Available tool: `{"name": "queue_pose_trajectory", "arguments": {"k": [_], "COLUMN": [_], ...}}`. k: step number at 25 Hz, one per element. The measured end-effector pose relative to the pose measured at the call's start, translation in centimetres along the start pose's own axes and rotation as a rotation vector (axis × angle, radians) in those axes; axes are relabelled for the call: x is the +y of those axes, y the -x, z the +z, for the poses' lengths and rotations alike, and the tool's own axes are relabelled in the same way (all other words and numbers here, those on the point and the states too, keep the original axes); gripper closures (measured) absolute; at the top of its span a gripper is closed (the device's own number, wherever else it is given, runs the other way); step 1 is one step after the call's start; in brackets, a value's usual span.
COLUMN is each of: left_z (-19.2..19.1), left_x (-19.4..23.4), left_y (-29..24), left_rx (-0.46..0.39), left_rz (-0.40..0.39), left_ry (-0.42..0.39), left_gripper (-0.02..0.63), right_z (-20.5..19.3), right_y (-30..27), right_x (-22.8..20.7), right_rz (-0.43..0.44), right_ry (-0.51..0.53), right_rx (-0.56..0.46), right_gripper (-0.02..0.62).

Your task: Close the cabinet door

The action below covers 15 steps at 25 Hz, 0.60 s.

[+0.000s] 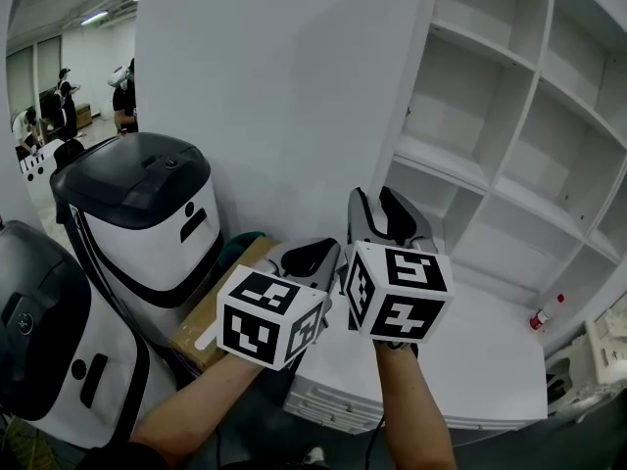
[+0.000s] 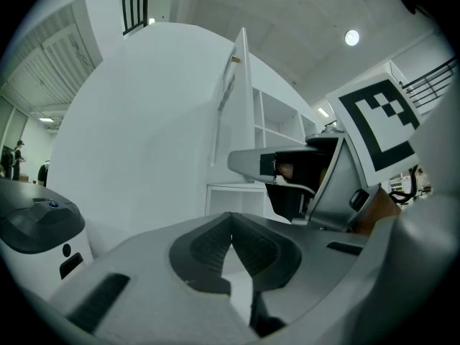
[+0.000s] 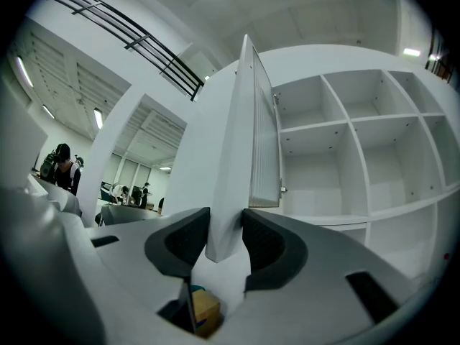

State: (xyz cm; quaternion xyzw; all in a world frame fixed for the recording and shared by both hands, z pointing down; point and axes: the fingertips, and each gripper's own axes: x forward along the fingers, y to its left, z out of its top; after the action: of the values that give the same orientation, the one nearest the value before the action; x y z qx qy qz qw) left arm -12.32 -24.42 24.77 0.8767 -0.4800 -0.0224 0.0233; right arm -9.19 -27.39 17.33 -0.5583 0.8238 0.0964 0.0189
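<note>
The tall white cabinet door (image 1: 284,96) stands swung wide open, left of the open white shelving (image 1: 509,116). My right gripper (image 1: 380,204) reaches to the door's free lower edge. In the right gripper view the door's edge (image 3: 241,142) runs up between the jaws of the right gripper (image 3: 226,239), and both dark pads lie against its sides. My left gripper (image 1: 309,258) hovers just left of the right one, close to the door's outer face (image 2: 144,135). The jaw tips of the left gripper (image 2: 231,225) meet with nothing between them.
Two black-and-white machines (image 1: 147,213) stand at the left, with a cardboard box (image 1: 220,306) behind them under the door. A white flat-topped unit (image 1: 490,351) lies below the shelves, with a small red-capped bottle (image 1: 544,313) at its far right. People stand far off at the left.
</note>
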Motion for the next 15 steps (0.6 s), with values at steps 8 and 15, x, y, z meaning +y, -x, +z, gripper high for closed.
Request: {"name": "queue_pose_trajectory", "arguments": {"k": [8, 15], "left_z": [0.1, 0.1], "left_x": [-2.2, -4.6], "left_y": [-1.8, -3.8], "left_rx": [-0.001, 0.003], "left_rz": [-0.038, -0.08], "left_ry": [-0.003, -0.013], "left_gripper": [0.592, 0.592], "right_z": [0.0, -0.2], "right_y": [1.6, 2.9], "right_x": [-2.2, -4.6], "right_rz": [-0.004, -0.018], "right_ry": [-0.023, -0.046], "right_rx": [-0.008, -0.016], "right_gripper": [0.466, 0.484]}}
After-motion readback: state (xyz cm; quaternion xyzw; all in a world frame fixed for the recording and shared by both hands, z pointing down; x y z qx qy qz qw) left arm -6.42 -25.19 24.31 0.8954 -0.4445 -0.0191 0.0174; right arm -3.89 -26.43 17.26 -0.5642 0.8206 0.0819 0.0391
